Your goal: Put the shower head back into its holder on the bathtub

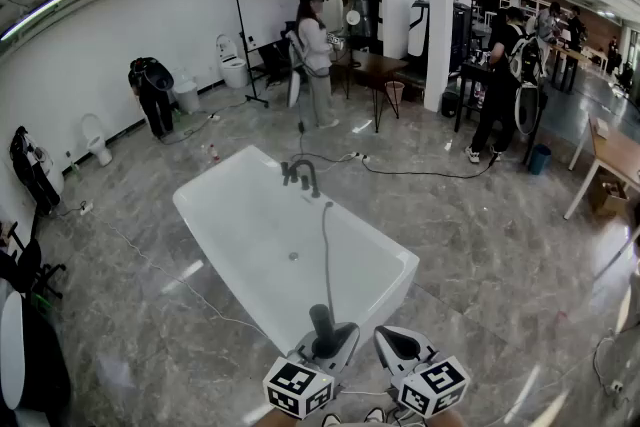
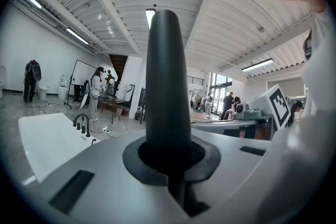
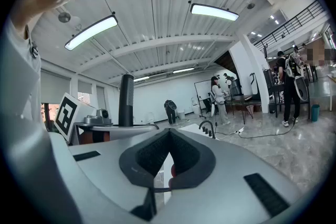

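A dark shower head [image 1: 322,323] stands upright between the jaws of my left gripper [image 1: 325,345], which is shut on it just beyond the near end of the white bathtub [image 1: 200,205]. Its grey hose [image 1: 326,255] runs up along the tub towards the dark faucet [image 1: 300,175] at the far end. The left gripper view has the handle [image 2: 167,86] filling the middle, clamped in the left gripper [image 2: 170,157], and the faucet [image 2: 81,122] far off at the left. My right gripper [image 1: 397,343] is beside it on the right, shut and empty [image 3: 167,165].
Several people stand around the hall beyond the tub, one [image 1: 316,55] near a whiteboard [image 1: 268,13]. Cables [image 1: 420,173] trail over the marble floor past the faucet end. Toilets [image 1: 96,139] line the left wall. A wooden table [image 1: 615,155] stands at the right.
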The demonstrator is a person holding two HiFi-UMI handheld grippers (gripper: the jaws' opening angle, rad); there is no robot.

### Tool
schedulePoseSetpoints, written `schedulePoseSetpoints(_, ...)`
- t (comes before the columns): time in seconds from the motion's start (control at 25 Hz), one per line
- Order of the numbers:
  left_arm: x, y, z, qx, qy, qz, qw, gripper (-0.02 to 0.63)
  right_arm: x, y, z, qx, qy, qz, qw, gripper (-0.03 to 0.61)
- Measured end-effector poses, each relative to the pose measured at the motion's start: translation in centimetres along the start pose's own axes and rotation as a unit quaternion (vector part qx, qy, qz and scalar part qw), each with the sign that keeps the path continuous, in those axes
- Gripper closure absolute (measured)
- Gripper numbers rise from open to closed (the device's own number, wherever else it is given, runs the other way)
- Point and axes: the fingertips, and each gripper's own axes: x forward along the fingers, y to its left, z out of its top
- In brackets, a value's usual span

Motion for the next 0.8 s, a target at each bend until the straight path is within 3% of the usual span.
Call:
schedulePoseSetpoints(0.56,0.42,0.06,0.06,0.001,0.000,0.001,1.0000,0.601,0.09,-0.25,0.25,0.011,0.002,0.004,1.000,0.565)
schedulePoseSetpoints(0.8,0.05,0.28,0.07,0.001,-0.005,0.010,0.9999,0.601,-0.53,-0.28,0.64,0.035,-0.026,0.022,0.999,0.565)
